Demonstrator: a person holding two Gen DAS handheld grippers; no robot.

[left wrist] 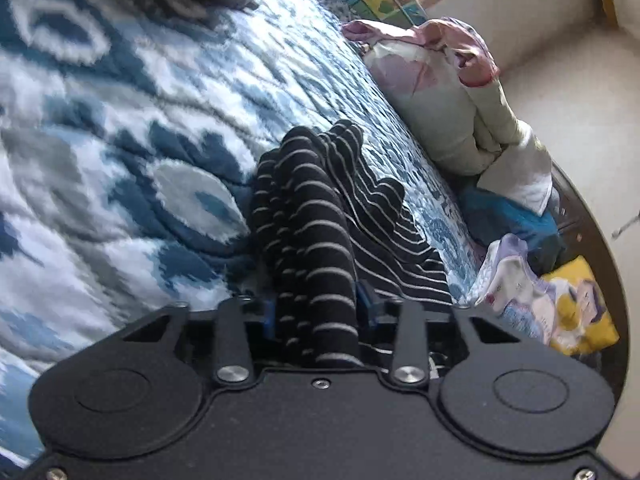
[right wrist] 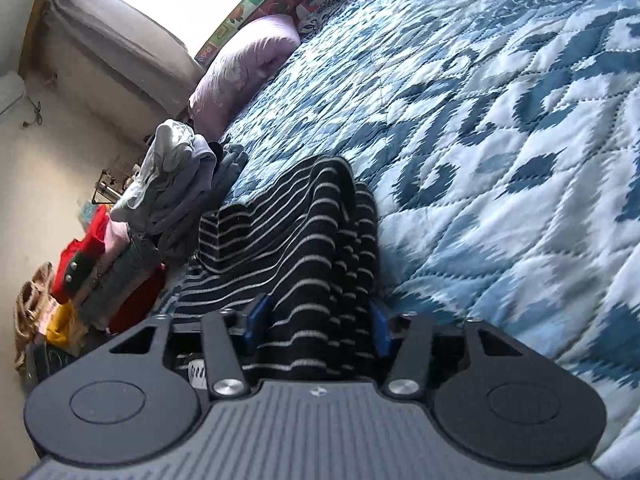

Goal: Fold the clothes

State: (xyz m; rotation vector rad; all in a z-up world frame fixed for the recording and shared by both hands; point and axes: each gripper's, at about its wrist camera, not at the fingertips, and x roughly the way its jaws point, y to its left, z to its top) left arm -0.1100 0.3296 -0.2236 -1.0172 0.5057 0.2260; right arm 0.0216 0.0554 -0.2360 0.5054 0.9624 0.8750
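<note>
Both grippers I hold are clamped on one black garment with thin grey stripes [left wrist: 316,216]. My left gripper [left wrist: 318,316] pinches a bunched fold between its blue pads, and my right gripper [right wrist: 316,320] does likewise. Its remaining cloth trails forward onto the blue-and-white quilted bedspread [right wrist: 500,140]. Piled clothes [right wrist: 176,184] lie along the bed's edge.

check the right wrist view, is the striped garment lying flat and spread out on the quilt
No, the striped garment is bunched into folds between the right gripper's blue pads, rising off the blue quilt.
</note>
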